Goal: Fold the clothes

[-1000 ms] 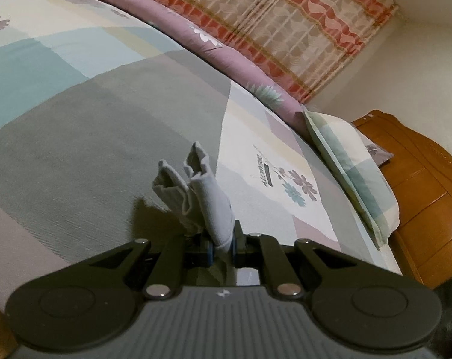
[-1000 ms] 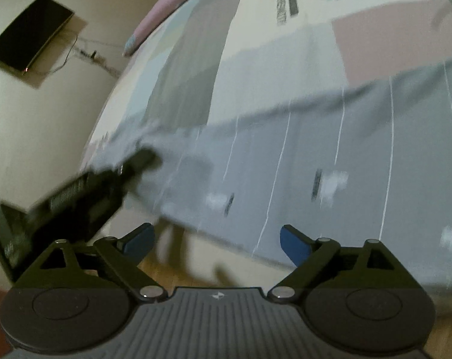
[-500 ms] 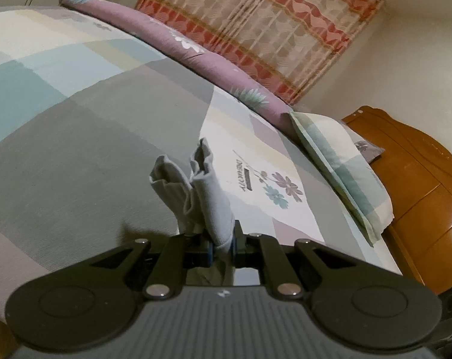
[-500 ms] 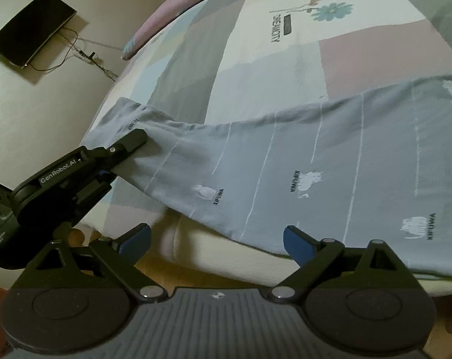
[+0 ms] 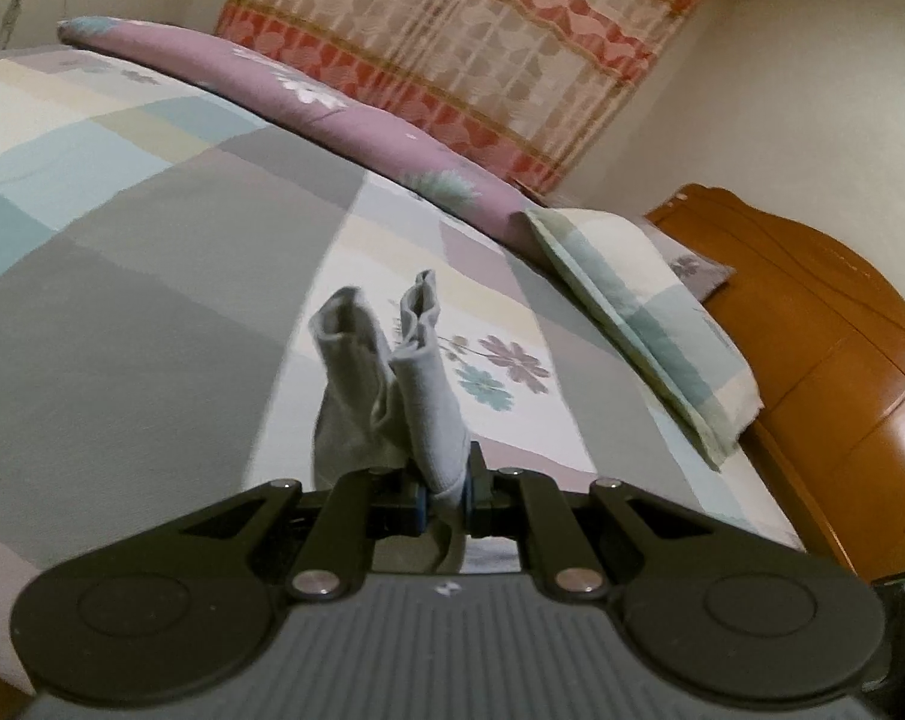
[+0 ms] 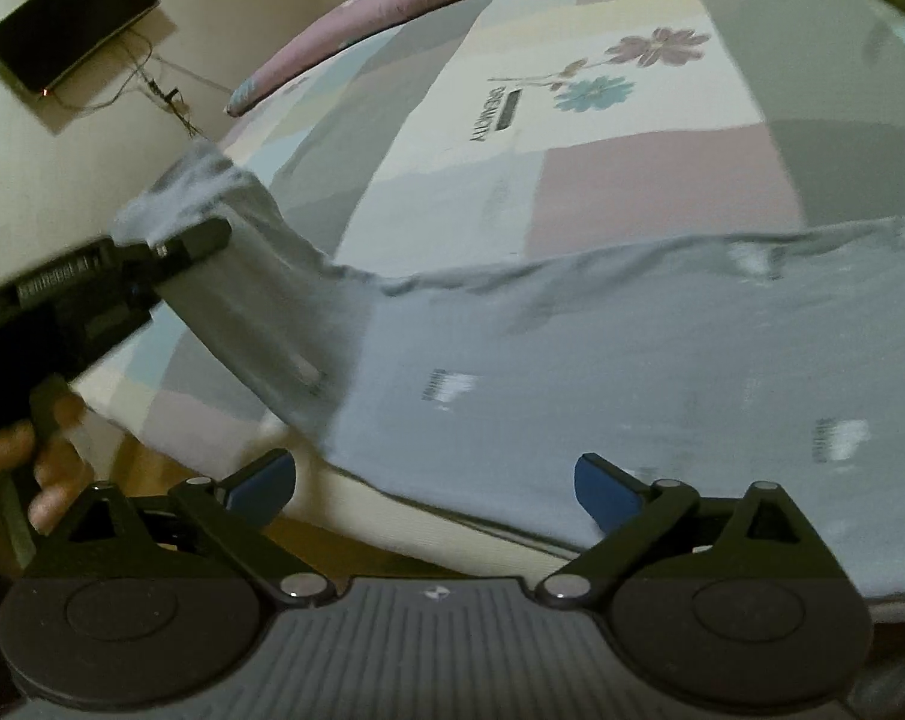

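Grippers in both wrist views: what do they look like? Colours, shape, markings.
Both match: black linkage arms with silver pivot pins, two round black discs, a ribbed dark-grey housing with a small white logo. The right gripper has blue finger pads. The left gripper shows blue pad edges; in the right wrist view its black side carries white lettering, too blurred to read. No cables or sleeve visible.

The left gripper point(image 6: 212, 237) has lifted its pinched end of the grey garment point(image 6: 632, 360) up off the bed point(image 6: 632, 180) and swung it inward, so the cloth that lay stretched flat half a second ago now rises in a slanted fold toward the fingers. The person's hand point(image 6: 14, 462) has come into the right wrist view.
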A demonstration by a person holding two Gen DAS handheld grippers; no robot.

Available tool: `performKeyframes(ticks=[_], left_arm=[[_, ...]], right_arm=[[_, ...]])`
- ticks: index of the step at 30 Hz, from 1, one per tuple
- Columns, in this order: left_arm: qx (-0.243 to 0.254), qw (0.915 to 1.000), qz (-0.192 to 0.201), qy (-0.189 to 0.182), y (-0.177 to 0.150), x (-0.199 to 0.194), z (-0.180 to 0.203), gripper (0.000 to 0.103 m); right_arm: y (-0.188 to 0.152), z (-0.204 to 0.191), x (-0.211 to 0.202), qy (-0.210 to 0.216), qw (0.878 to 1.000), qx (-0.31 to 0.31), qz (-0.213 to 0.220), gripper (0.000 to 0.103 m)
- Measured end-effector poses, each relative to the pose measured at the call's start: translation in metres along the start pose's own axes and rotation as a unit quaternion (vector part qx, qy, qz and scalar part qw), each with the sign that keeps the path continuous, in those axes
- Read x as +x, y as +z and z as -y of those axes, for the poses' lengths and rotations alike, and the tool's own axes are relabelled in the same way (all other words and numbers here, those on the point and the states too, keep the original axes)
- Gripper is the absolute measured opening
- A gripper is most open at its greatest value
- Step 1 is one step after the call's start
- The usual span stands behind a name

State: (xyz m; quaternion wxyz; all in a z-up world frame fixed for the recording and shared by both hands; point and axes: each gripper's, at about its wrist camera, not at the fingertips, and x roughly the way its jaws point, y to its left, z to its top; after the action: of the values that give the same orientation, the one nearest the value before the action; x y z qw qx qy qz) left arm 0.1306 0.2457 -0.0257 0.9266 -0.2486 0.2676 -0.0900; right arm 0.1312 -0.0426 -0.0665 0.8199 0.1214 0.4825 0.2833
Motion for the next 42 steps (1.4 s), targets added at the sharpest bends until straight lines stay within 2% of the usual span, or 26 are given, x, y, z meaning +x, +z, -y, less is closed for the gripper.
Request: performKeyframes(ticks=[4, 8, 14, 20, 26, 31, 34, 38, 41, 42], left_arm=[[0.022, 0.9996, -0.008, -0.017, -0.001, 0.010, 0.027, 0.008], [0.045, 0.9984, -0.020, -0.028, -0.008, 0.023, 0.052, 0.008], [0.095, 0.9935, -0.052, -0.035, -0.031, 0.044, 0.087, 0.008], [0.152, 0.9836, -0.092, -0.030, -0.066, 0.064, 0.110, 0.008], [0.211, 0.9692, -0.126, -0.015, -0.101, 0.082, 0.125, 0.008], [0.238, 0.9606, -0.143, -0.008, -0.118, 0.091, 0.128, 0.010], [0.243, 0.9577, -0.153, -0.015, -0.122, 0.092, 0.129, 0.017], [0.246, 0.9543, -0.157, -0.066, -0.116, 0.072, 0.132, 0.036], [0.265, 0.9500, -0.133, -0.097, -0.105, 0.049, 0.128, 0.049], [0.269, 0.9508, -0.123, -0.092, -0.101, 0.044, 0.125, 0.051]], right_arm=[[-0.008, 0.016, -0.019, -0.023, 1.000, -0.016, 0.002, 0.103], [-0.015, 0.032, -0.034, -0.027, 1.000, -0.008, 0.007, 0.103], [-0.021, 0.051, -0.055, -0.040, 0.999, 0.006, 0.028, 0.103], [-0.023, 0.072, -0.069, -0.054, 0.997, 0.035, 0.045, 0.103], [-0.026, 0.088, -0.078, -0.064, 0.995, 0.058, 0.056, 0.103], [-0.025, 0.095, -0.080, -0.073, 0.993, 0.065, 0.059, 0.103], [-0.025, 0.100, -0.081, -0.076, 0.993, 0.069, 0.059, 0.103], [-0.025, 0.106, -0.082, -0.082, 0.992, 0.077, 0.061, 0.103], [-0.025, 0.111, -0.084, -0.086, 0.991, 0.082, 0.064, 0.103], [-0.025, 0.113, -0.085, -0.087, 0.990, 0.084, 0.066, 0.103]])
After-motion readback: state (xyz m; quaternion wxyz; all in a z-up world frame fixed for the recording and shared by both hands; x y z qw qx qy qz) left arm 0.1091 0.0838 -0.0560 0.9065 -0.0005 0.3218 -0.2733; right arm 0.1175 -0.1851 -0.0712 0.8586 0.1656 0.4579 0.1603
